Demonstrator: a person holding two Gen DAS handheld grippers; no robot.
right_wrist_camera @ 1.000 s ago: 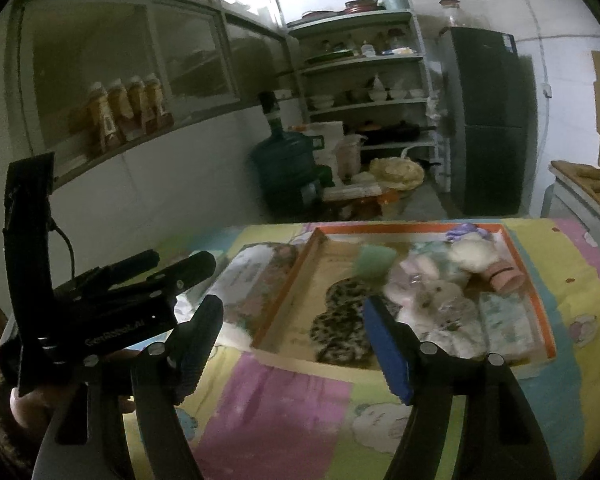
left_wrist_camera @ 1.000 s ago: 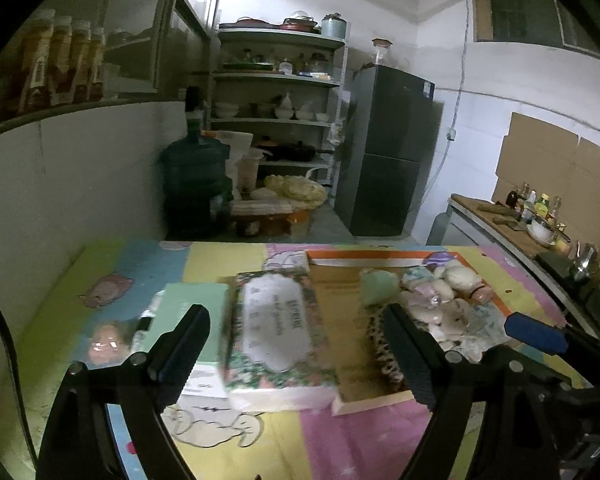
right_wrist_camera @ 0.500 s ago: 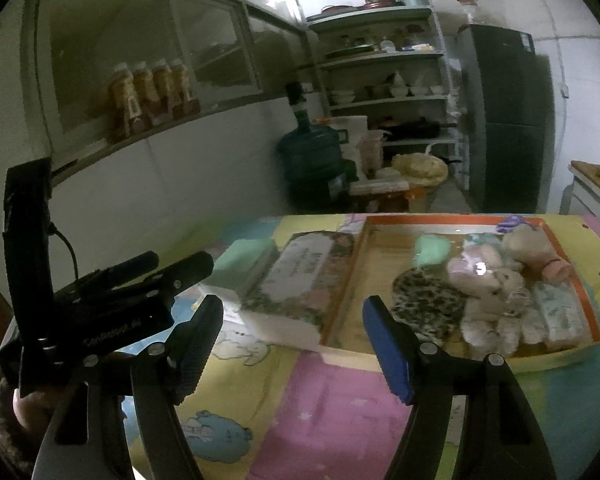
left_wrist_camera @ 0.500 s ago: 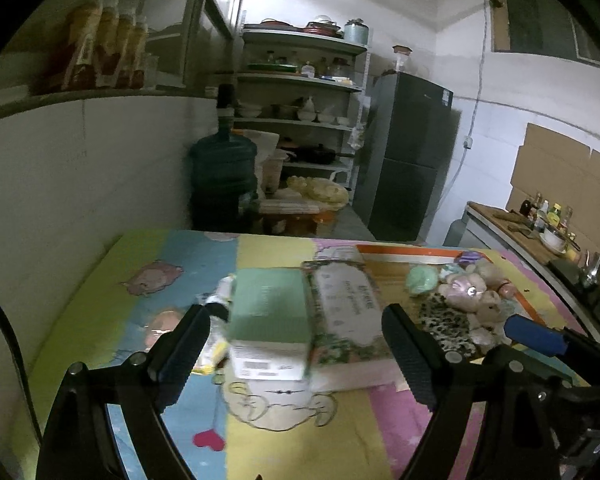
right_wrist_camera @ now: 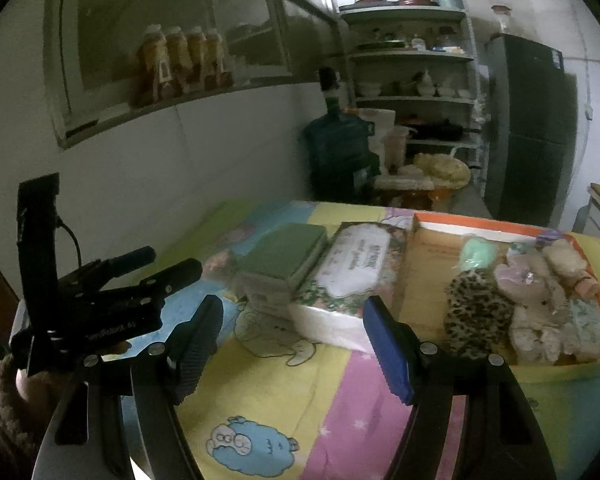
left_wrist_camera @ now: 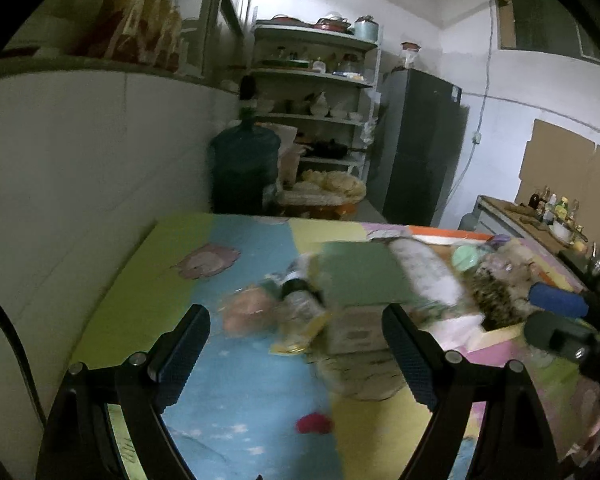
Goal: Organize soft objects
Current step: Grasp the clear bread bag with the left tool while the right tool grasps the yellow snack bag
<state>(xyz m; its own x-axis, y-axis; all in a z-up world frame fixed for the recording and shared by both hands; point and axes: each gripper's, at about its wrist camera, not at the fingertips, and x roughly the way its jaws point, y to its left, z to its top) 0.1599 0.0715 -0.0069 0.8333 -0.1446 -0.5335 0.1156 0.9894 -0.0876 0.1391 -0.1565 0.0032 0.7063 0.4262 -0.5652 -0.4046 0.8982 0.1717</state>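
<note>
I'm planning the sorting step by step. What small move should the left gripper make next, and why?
Probably ease the left gripper forward and down toward the plastic-wrapped item beside the green box; its jaws are open and empty, and that item lies outside the orange-rimmed tray.

On the black body of my left gripper I see white lettering, too dim for me to read surely. The white oval label on the flowered tissue pack carries print too small to make out.

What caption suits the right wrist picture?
Open right gripper faces floral tissue pack beside orange-rimmed cardboard tray of plush toys.
</note>
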